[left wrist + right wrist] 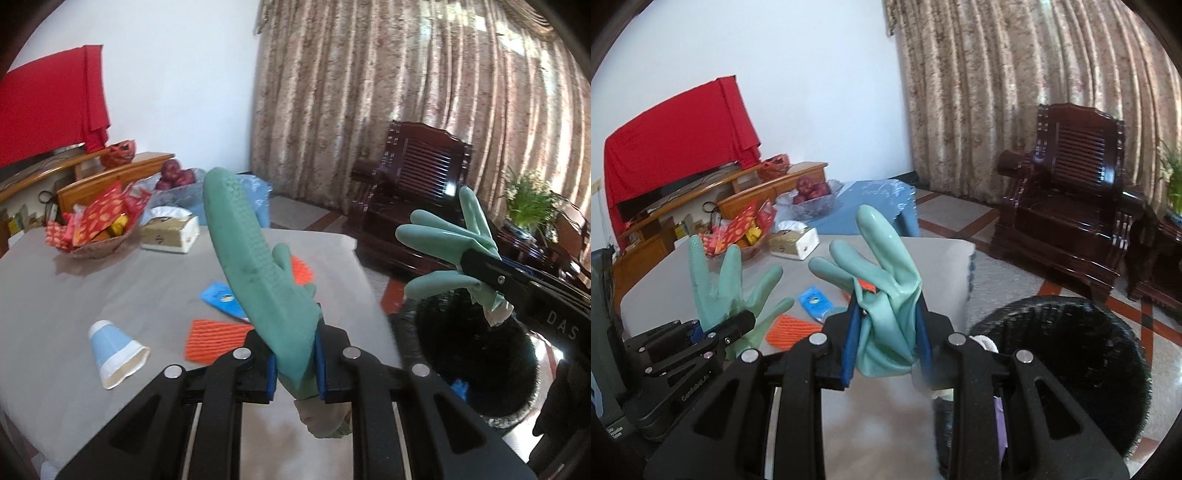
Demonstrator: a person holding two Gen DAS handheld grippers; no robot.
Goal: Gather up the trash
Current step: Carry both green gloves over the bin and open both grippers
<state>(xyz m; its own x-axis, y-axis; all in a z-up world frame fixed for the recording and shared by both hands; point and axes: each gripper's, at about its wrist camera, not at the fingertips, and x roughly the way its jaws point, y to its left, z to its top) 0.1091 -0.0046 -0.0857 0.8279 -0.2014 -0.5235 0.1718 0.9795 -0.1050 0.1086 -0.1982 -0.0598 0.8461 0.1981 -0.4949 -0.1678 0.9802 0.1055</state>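
Left wrist view first: my left hand-held gripper is clamped on a green rubber glove, its fingers sticking up above the tabletop. My right hand-held gripper pinches a second, bunched green glove in the same way, and that one hangs close to the black wicker bin beside the tabletop.

Both gloves are off the surface but not yet in the bin, so I judge this pair only half dealt with. Something white already lies inside the bin, though I cannot tell what.

Left on the tabletop, farther from the bin than the gloves: a tipped blue-and-white paper cup, two orange ribbed pieces and a blue packet. I reckon most of the collecting remains.
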